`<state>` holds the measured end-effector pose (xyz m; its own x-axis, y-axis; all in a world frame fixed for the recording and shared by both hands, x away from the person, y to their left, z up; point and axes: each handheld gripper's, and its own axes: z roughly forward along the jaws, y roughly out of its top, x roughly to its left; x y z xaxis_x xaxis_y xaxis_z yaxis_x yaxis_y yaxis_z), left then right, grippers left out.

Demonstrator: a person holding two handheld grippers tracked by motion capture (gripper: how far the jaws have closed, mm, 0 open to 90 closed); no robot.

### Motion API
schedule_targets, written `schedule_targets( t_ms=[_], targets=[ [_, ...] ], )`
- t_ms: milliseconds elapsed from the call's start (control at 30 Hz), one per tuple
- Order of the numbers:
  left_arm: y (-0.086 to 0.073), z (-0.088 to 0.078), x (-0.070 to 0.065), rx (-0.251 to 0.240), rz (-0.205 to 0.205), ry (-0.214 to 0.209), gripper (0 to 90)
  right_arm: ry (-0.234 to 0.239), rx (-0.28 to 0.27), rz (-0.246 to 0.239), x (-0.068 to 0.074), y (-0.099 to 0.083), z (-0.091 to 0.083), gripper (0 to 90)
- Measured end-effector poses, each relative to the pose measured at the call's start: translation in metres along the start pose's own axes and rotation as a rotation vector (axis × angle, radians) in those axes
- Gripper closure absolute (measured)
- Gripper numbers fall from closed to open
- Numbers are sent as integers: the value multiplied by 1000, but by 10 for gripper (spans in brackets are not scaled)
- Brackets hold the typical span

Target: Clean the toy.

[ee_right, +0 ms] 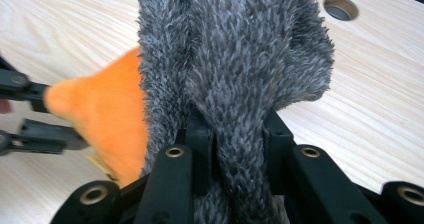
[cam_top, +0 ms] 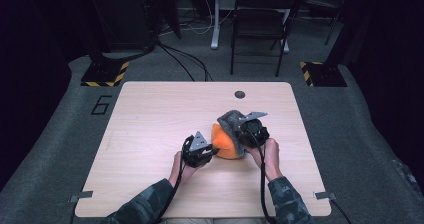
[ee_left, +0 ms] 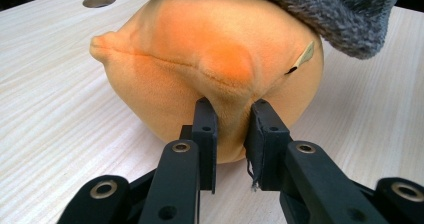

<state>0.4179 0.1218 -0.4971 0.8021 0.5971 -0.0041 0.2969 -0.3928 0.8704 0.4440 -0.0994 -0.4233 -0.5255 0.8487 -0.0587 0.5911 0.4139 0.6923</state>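
A round orange plush [cam_top: 226, 145] lies on the wooden table [cam_top: 150, 124], right of centre. A grey fuzzy cover [cam_top: 229, 119] sits over its far upper side. My left gripper [cam_top: 214, 150] comes in from the plush's left. In the left gripper view its jaws are shut on a fold of the orange plush [ee_left: 200, 59], gripper [ee_left: 234, 111], with the grey cover [ee_left: 330, 14] draped above. My right gripper [cam_top: 241, 130] is at the right. Its jaws [ee_right: 236, 126] are shut on a thick bunch of the grey cover [ee_right: 240, 49], with the orange plush [ee_right: 105, 114] showing to its left.
A round cable hole [cam_top: 240, 94] sits near the table's far edge. Beyond the table stand a folding chair [cam_top: 260, 14] and two stand bases with yellow-black stripes [cam_top: 105, 74], with cables on the floor. The person's forearms enter at the table's near edge.
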Motion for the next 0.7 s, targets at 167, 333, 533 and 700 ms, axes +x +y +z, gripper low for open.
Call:
schedule_targets(
  t_ms=[167,333,533,700],
  targets=[
    [-2,0,4,6,-4,-11,755,29,11,61,-19,-6,3,721],
    [-2,0,4,11,8,-15,748,-2,51,102,-33,-17,9,721],
    [-3,1,4,9,12,-24,743,-27,112,145,-48,-29,19,722],
    [-4,0,6,9,13,-28,743,-28,201,152,-56,-43,38,723]
  ],
)
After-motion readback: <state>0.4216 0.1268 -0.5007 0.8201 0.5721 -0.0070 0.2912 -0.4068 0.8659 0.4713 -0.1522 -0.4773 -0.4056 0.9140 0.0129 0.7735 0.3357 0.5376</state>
